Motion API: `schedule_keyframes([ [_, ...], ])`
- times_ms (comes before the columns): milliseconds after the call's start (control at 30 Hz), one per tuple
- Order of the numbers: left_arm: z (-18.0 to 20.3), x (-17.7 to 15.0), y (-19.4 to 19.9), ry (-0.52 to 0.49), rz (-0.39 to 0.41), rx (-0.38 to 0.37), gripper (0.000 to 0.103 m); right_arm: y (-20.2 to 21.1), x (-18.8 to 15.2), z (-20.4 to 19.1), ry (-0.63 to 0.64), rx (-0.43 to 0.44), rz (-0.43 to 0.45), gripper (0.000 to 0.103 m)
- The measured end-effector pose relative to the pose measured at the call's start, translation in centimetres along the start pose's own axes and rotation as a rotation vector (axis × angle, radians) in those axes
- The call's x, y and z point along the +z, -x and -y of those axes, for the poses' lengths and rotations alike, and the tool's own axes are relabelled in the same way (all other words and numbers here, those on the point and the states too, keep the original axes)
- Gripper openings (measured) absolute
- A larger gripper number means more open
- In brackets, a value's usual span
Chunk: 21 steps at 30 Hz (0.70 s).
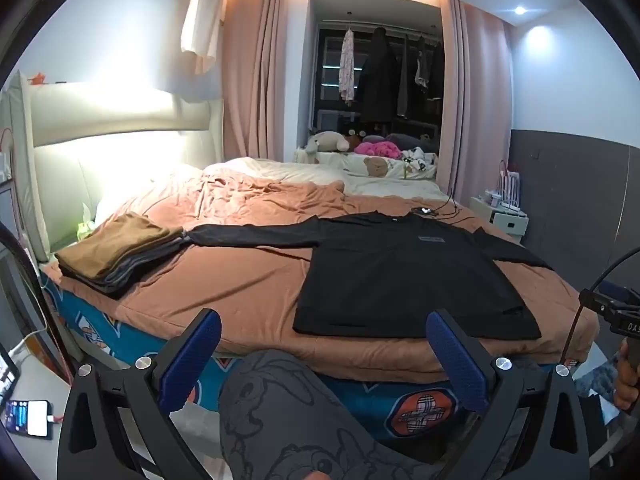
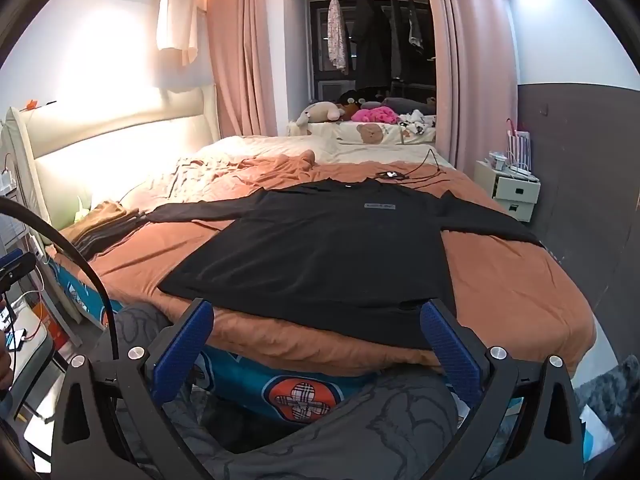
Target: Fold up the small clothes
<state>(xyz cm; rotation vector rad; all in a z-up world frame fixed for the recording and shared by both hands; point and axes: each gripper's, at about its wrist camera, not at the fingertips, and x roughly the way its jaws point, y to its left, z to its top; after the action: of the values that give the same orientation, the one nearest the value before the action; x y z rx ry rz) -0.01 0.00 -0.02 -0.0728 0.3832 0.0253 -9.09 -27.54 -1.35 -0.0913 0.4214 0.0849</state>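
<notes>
From the left wrist, a stack of folded clothes [image 1: 120, 252] is seen on the bed [image 1: 240, 296], the black shirt [image 1: 404, 276] spread flat beside it; the left hand-held gripper [image 1: 324, 344] is held wide open, empty. From the right wrist, the shirt's hem [image 2: 320, 312] is shown near the bed's edge, bare blanket to its right; the right hand-held gripper [image 2: 318, 332] is likewise spread wide, empty.

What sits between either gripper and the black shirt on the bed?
Nothing visible. The black long-sleeved shirt lies flat on the orange blanket, its hem at the near edge. Left gripper and right gripper hang open before it.
</notes>
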Motion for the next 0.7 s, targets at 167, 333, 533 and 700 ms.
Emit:
schedule_keyframes([
  [167, 0.3, 0.1, 0.4, -0.007, 0.010, -0.025, 0.103, 0.1, -0.1, -0.1, -0.003, 0.002, 0.019, 0.103],
  [333, 0.0, -0.4, 1.1, -0.003, 0.038, -0.043, 0.103, 0.4, 0.1, -0.4, 0.001, -0.003, 0.014, 0.103],
  [533, -0.4, -0.5, 1.5, 0.004, 0.051, -0.049, 0.103, 0.7, 0.2, -0.7, 0.003, 0.000, 0.019, 0.103],
  [700, -0.6, -0.6, 1.5, 0.008, 0.047, -0.034, 0.103, 0.2, 0.0, -0.3, 0.006, 0.002, 0.013, 0.103],
])
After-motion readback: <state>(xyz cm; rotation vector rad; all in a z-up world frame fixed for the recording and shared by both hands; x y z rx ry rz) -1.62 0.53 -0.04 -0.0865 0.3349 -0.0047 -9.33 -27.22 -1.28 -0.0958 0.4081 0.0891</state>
